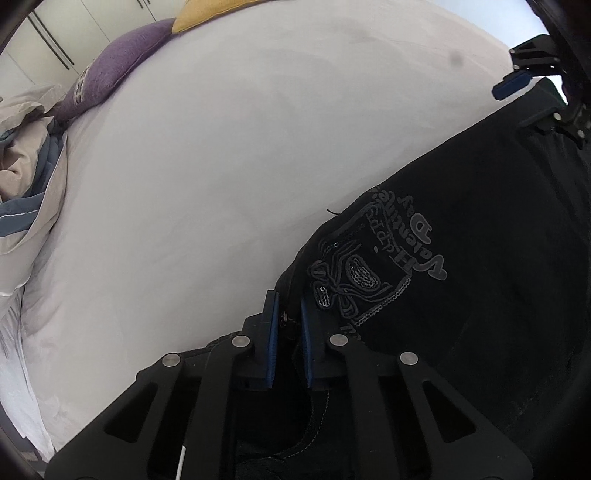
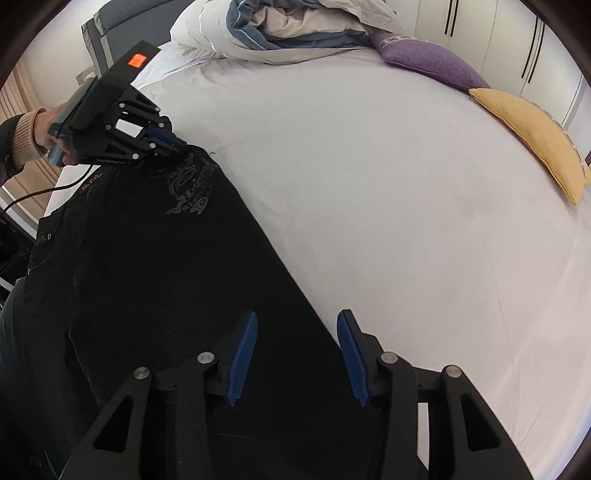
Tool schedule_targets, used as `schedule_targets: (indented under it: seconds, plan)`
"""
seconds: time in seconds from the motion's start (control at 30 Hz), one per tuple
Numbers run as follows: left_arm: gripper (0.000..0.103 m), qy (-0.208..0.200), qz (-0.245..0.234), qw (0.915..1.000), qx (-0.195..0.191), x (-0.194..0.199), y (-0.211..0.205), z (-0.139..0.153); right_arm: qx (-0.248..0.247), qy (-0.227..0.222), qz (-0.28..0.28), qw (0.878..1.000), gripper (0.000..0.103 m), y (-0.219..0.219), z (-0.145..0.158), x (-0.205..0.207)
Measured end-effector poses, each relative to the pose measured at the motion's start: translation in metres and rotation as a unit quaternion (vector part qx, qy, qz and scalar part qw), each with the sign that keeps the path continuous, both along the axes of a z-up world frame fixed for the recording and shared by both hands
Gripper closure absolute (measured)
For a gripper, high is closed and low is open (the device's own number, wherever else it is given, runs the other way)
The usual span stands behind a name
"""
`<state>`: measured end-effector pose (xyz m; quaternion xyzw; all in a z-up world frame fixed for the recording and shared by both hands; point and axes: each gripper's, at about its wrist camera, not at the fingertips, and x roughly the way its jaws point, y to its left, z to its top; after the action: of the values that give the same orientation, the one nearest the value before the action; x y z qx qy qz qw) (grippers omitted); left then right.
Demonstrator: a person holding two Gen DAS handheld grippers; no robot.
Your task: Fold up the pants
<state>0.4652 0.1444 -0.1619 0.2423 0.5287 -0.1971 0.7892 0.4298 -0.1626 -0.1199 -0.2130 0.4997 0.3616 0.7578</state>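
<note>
Black pants [image 2: 155, 266] with an embroidered, sequinned pocket design [image 1: 369, 266] lie along the near side of the white bed [image 2: 369, 184]. My left gripper [image 1: 288, 314] is shut on the pants' waist edge beside the pocket; it also shows in the right wrist view [image 2: 173, 142], held by a hand. My right gripper [image 2: 297, 332] is open, with its blue pads either side of the pants' far edge, lower down the leg. Its fingers also show in the left wrist view [image 1: 517, 79] at the top right.
A purple cushion [image 2: 428, 62] and a yellow cushion [image 2: 535, 136] lie at the far side of the bed. A bunched duvet [image 2: 280, 26] is at the head. White wardrobe doors [image 2: 480, 26] stand behind.
</note>
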Motion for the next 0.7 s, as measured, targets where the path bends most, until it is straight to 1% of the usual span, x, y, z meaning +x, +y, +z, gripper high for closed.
schedule_targets:
  seconds: [0.03, 0.13, 0.2, 0.3, 0.37, 0.4, 0.43, 0.47, 0.53, 0.57, 0.7]
  plan:
    - [0.093, -0.003, 0.000, 1.0000, -0.003, 0.002, 0.003, 0.004, -0.001, 0.003, 0.001, 1.000, 0.059, 0.004, -0.002, 0.003]
    - [0.093, -0.021, 0.004, 0.9996, -0.015, 0.008, 0.002, 0.010, -0.009, 0.013, 0.008, 1.000, 0.062, 0.014, -0.009, 0.011]
    - [0.094, -0.036, 0.006, 0.9990, -0.024, -0.009, 0.002, 0.020, -0.017, 0.019, 0.012, 1.000, 0.062, 0.019, -0.014, 0.016]
    - [0.094, -0.049, 0.003, 0.9984, -0.026, -0.014, 0.004, 0.025, -0.028, 0.020, 0.014, 0.999, 0.062, 0.026, -0.021, 0.021]
    - [0.094, -0.054, 0.001, 0.9981, -0.028, -0.048, 0.001, 0.032, -0.031, 0.024, 0.018, 0.999, 0.062, 0.030, -0.024, 0.023]
    - [0.094, -0.056, 0.001, 0.9980, -0.029, -0.054, 0.002, 0.037, -0.034, 0.024, 0.021, 0.999, 0.063, 0.032, -0.025, 0.023]
    - [0.094, -0.057, 0.001, 0.9979, -0.030, -0.076, -0.005, 0.042, -0.040, 0.023, 0.026, 0.999, 0.066, 0.035, -0.027, 0.022]
    - [0.094, -0.057, 0.002, 0.9979, -0.031, -0.078, -0.005, 0.043, -0.044, 0.026, 0.029, 0.998, 0.069, 0.038, -0.029, 0.022]
    - [0.094, -0.058, 0.004, 0.9978, -0.032, -0.080, -0.007, 0.044, -0.048, 0.029, 0.025, 0.998, 0.086, 0.042, -0.029, 0.022]
    - [0.094, -0.058, 0.005, 0.9978, -0.032, -0.081, -0.007, 0.044, -0.045, 0.032, 0.026, 0.998, 0.089, 0.044, -0.027, 0.021]
    - [0.094, -0.059, 0.008, 0.9977, -0.032, -0.077, -0.006, 0.043, -0.043, 0.031, 0.025, 0.998, 0.096, 0.043, -0.022, 0.017]
